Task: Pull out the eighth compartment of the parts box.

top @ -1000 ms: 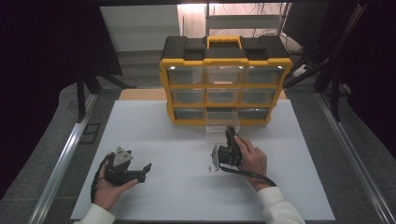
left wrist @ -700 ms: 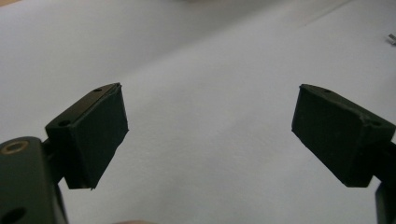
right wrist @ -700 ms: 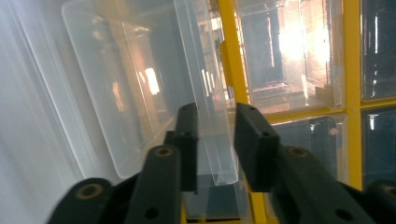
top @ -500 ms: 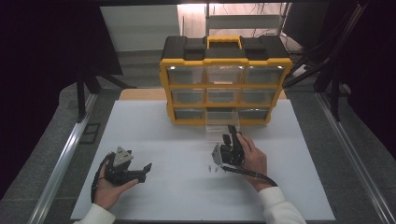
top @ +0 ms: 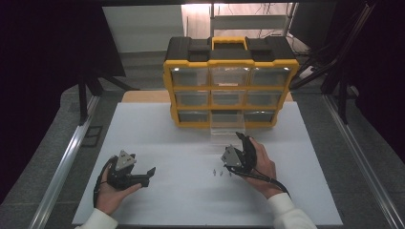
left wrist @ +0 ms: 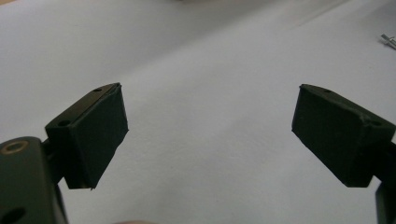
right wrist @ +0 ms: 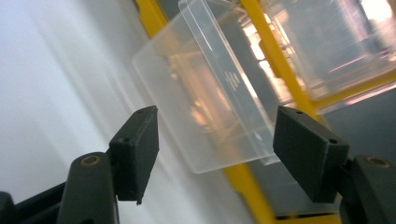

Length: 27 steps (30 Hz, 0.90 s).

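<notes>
Screws (top: 220,172) by right tool (top: 232,155), just opened, empty; its view: drawer (right wrist: 205,112); left tool (left wrist: 210,126) open.

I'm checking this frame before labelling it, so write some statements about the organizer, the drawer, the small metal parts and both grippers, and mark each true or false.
1. The bottom middle clear drawer of the yellow organizer is pulled out. True.
2. The right gripper is clamped on that drawer. False: its jaws have just been opening, with nothing between them.
3. Small metal parts lie on the white table beside the right gripper. True.
4. The left gripper holds a screw. False: its jaws stand open over bare table.
5. The organizer lies flat on its back. False: it stands upright.
</notes>
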{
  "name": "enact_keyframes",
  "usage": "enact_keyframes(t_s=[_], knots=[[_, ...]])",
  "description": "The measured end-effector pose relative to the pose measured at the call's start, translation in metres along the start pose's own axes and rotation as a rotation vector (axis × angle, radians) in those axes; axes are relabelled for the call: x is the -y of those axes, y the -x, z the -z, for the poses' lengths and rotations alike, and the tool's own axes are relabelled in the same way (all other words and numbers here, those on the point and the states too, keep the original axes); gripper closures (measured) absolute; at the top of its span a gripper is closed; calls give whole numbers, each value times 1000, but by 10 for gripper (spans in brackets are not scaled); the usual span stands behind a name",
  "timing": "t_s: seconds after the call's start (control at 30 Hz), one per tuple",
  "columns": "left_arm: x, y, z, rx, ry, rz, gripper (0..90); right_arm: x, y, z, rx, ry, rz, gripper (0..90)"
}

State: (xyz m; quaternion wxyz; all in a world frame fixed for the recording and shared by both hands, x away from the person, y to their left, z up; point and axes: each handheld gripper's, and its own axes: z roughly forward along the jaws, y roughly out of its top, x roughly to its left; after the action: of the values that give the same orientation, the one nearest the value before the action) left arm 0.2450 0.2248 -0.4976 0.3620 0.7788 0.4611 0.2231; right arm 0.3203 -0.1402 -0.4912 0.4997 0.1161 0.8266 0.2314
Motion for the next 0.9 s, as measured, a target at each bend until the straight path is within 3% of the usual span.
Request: enact_keyframes(t_s=[0.27, 0.3, 0.33, 0.37, 0.4, 0.43, 0.53, 0.57, 0.9], knots=[[0, 0, 0, 1, -2, 1, 109, 10, 11, 19, -189, 26, -228, 290], [0, 0, 0, 0, -3, 0, 110, 13, 13, 24, -238, 36, -286, 290], [0, 1, 0, 0, -3, 0, 110, 13, 13, 24, -238, 36, -286, 290], [0, 1, 0, -1, -2, -1, 109, 15, 15, 28, -289, 47, -334, 286], [0, 1, 1, -2, -2, 0, 109, 15, 15, 28, -289, 47, -334, 286], [1, 0, 1, -3, -2, 2, 110, 17, 16, 33, -331, 53, -375, 284], [1, 0, 2, -6, -2, 4, 109, 19, 17, 36, -357, 57, -409, 284], [1, 0, 2, -8, 0, 4, 109, 23, 19, 40, -397, 65, -457, 285], [2, 0, 5, -16, 0, 1, 110, 42, 30, 51, -453, 69, -590, 286]])
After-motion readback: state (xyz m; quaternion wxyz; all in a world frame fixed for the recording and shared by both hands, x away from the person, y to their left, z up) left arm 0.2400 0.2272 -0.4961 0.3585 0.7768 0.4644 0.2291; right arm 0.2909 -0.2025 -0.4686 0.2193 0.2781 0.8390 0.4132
